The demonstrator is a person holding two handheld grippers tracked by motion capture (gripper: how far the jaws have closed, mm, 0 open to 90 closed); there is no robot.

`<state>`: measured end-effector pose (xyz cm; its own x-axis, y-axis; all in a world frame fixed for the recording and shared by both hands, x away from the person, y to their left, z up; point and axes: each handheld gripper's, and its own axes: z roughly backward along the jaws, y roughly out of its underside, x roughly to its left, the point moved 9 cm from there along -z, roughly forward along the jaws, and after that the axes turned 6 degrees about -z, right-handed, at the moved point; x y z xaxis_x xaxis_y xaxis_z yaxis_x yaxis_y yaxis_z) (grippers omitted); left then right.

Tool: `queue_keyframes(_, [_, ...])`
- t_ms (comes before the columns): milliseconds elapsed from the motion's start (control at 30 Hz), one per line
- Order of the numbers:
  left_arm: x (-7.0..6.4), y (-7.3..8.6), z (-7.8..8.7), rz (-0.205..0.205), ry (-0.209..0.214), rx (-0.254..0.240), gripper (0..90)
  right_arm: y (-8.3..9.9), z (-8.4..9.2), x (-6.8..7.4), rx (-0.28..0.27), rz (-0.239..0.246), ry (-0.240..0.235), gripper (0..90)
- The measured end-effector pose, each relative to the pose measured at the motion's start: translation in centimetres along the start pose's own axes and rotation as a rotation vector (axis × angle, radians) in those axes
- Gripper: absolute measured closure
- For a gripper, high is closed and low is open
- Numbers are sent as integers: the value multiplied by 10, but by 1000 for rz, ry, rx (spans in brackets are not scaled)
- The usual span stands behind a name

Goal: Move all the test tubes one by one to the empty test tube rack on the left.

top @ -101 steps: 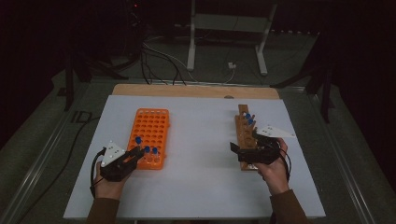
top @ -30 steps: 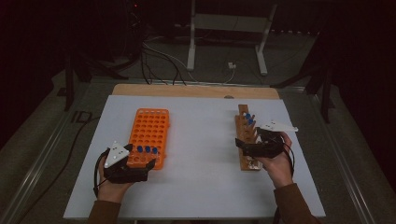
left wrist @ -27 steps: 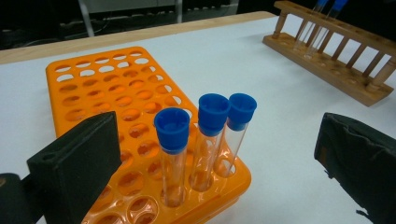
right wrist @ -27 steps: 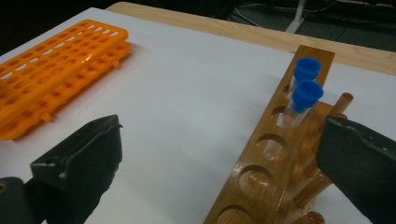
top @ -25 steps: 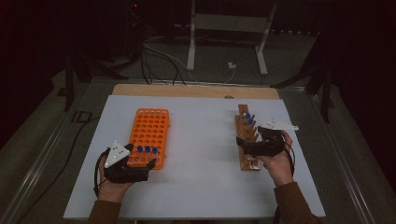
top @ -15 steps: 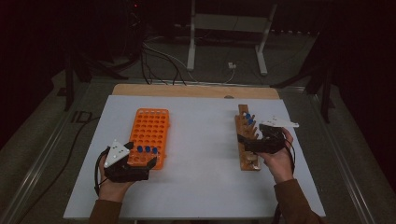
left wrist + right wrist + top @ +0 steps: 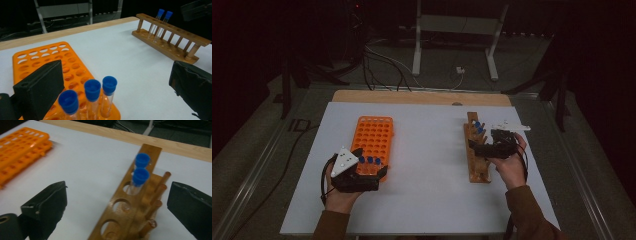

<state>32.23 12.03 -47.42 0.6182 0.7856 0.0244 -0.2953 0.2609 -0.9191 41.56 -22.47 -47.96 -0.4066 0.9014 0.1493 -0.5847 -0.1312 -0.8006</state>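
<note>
Low over each rack, both tongs (image 7: 379,172) (image 7: 472,145) gaping, palms inward.

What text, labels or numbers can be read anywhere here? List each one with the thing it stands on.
None can be read: the orange rack, the wooden rack, the blue-capped tubes and the white table bear no legible words, labels or numbers.

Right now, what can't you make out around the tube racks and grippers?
- Orange rack: its near rows, in the left gripper view, are cut off by the bottom edge and the left jaw.
- Three blue-capped tubes: their bottoms are cut off there.
- Wooden rack: its near end runs off the right gripper view's bottom edge.
- Tube contents: too small in the high view.
</note>
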Motion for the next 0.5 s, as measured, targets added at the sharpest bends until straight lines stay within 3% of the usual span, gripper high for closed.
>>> queue_keyframes(267, [-1, 1, -2, -5, 5, -3, 4, -3, -9, -15, 0, -27, 27, 167])
queue_keyframes(500, [0, 0, 2, 1, 2, -13, 5, -4, -23, -21, 17, -27, 44, 461])
